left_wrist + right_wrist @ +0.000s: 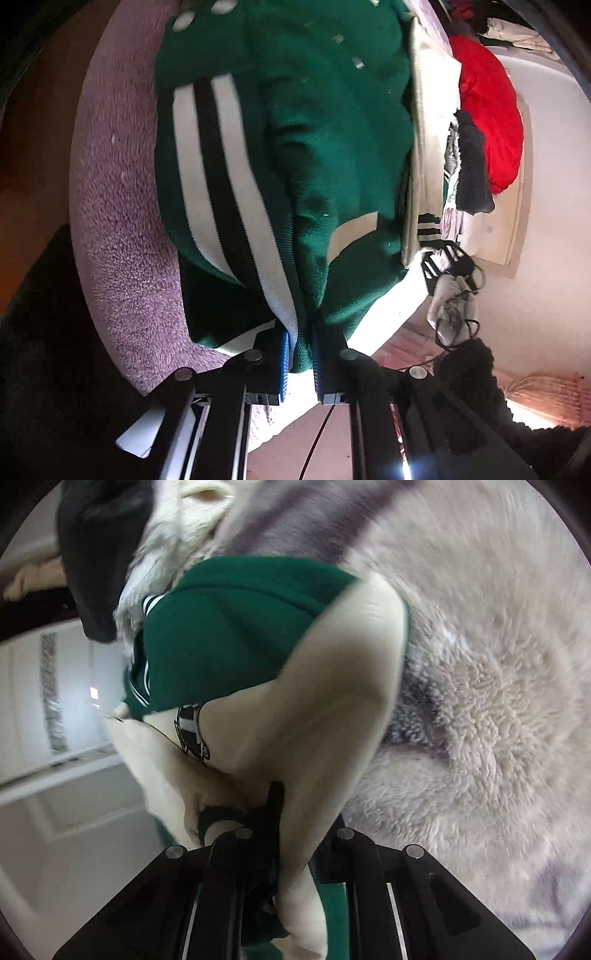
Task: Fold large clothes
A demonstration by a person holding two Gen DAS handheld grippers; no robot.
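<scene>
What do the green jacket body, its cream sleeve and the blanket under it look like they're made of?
Green jacket body: matte, felted, wool-like cloth with a slightly fuzzy nap; the striped hem looks rib-knit.
Cream sleeve: smooth with a soft sheen, probably faux leather, though blur leaves it open.
Blanket: curly, tufted pile, likely sherpa or plush fleece.

A fluffy lilac blanket (114, 206) covers the bed — pale wall (554, 155) and white panelled door (55, 701) beyond.
</scene>
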